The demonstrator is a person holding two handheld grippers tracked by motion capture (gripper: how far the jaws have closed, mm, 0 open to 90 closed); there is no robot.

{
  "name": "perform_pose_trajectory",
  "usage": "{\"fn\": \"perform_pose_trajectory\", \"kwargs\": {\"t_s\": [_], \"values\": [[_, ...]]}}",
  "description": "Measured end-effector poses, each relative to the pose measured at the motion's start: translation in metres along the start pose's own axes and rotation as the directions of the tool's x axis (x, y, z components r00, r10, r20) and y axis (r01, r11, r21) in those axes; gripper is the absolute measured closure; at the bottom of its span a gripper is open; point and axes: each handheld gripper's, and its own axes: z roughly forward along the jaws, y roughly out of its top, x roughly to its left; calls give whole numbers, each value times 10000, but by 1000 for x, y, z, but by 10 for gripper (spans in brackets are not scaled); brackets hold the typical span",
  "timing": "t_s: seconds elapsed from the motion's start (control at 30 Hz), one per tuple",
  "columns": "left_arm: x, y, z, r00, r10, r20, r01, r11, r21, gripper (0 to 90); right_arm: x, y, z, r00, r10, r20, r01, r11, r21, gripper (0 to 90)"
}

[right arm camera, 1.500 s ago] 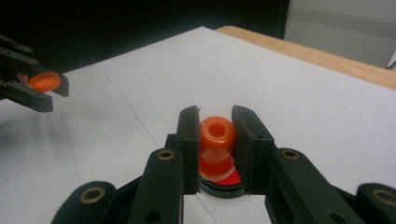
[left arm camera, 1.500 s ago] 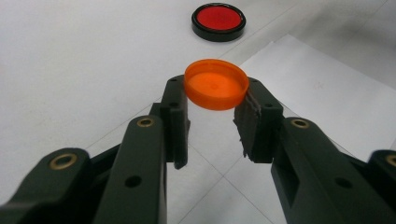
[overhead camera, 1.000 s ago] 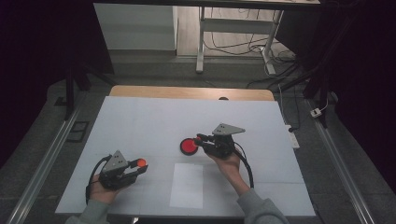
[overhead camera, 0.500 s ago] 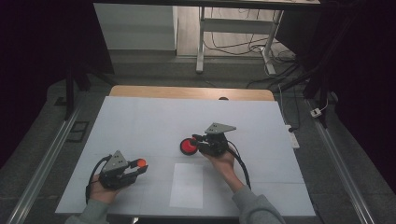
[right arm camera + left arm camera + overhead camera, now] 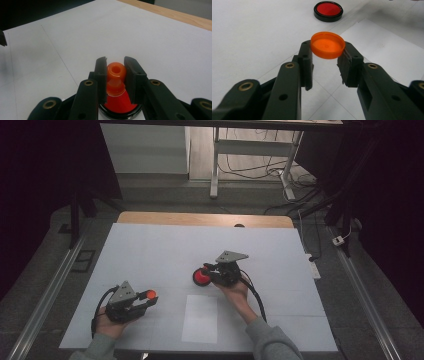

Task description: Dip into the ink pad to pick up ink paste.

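One orange cap [image 5: 327, 45], one orange bottle [image 5: 115, 75], one red dish [image 5: 328, 11].

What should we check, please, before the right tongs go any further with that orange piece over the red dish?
1. Right tongs closed on the orange knobbed piece: ok, a pad presses each side.
2. Piece lined up over the red dish: ok, the dish sits directly beneath it.
3. Piece touching or seated in the dish: cannot tell, the jaws hide its base.
4. Left tongs gripping the orange cap: ok, it is clamped by its edges.
5. Cap kept apart from the dish: ok, in the high view the left tongs rest well off to the side.
6. White sheet out of the way: ok, it lies nearer the person.
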Motion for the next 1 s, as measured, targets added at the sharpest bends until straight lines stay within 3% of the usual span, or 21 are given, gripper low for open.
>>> {"fn": "perform_pose_trajectory", "kwargs": {"t_s": [1.0], "values": [[0, 0, 0, 10000, 41, -20, -41, 10000, 12, 658, 0, -4, 21, 9977, -516, 440, 479, 9956, 809, 726]]}}
